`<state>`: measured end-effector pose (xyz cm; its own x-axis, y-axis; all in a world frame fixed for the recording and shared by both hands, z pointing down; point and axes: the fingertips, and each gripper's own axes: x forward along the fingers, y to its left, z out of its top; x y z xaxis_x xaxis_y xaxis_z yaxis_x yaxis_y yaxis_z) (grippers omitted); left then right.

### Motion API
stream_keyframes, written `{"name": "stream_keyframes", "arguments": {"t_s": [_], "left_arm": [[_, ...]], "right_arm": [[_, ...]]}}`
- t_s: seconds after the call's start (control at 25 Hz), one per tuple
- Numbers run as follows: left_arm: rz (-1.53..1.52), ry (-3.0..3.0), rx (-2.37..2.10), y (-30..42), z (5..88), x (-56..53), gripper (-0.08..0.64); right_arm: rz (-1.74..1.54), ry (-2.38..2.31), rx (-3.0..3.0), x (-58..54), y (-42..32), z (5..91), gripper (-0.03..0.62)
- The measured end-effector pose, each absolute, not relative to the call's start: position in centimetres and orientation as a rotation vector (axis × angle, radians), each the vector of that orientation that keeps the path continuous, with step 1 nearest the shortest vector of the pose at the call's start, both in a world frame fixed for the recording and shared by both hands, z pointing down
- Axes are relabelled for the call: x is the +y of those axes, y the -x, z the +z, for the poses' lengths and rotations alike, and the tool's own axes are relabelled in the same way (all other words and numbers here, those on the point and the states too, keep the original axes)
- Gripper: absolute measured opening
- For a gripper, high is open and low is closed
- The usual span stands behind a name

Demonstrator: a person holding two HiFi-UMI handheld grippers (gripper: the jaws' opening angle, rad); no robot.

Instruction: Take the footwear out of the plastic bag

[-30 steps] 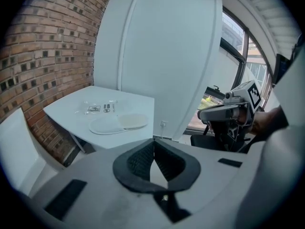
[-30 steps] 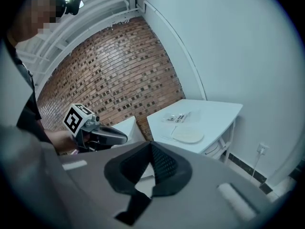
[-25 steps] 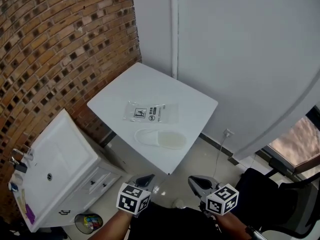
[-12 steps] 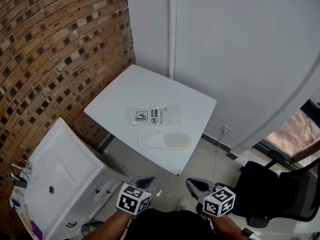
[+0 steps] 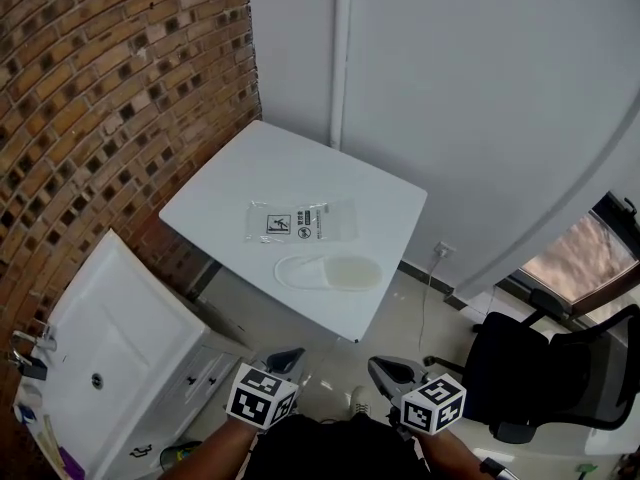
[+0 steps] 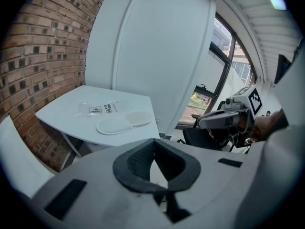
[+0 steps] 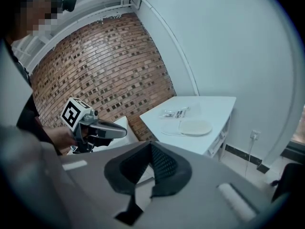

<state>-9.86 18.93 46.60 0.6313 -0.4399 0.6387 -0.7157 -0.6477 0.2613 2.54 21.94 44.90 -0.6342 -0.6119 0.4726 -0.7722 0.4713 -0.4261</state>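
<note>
A white slipper (image 5: 330, 272) lies on the white table (image 5: 250, 168) near its front edge. A clear plastic bag (image 5: 300, 220) with black print lies flat just behind it. In the left gripper view the slipper (image 6: 123, 122) and bag (image 6: 97, 109) are far off on the table. The right gripper view shows the same slipper (image 7: 188, 127) and bag (image 7: 175, 113). My left gripper (image 5: 283, 360) and right gripper (image 5: 385, 370) are both shut and empty. They hang over the floor, well short of the table.
A white sink cabinet (image 5: 110, 338) stands to the left of the table against the brick wall (image 5: 90, 98). A black office chair (image 5: 530, 368) is at the right. A wall socket with a cable (image 5: 440, 251) sits behind the table.
Both grippers sit slightly lower in the head view, and the table has shifted a little up and left in it. The jaws stay shut. Slipper and bag lie as before.
</note>
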Motion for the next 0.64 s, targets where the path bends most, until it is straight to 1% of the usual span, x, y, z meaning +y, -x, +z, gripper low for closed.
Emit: {"name": "stream_keyframes", "arguments": {"t_s": [0.36,0.64], "left_arm": [[0.709,-2.360,-0.938,10.4,45.9,19.0,0.008],[0.699,-2.335,-0.982,12.2,45.6,19.1,0.008]], "right_arm": [[0.875,-1.154,-2.481,21.8,-2.0,44.3,0.000],[0.879,-1.119,-2.476,22.4,-1.0,44.2,0.000]]}}
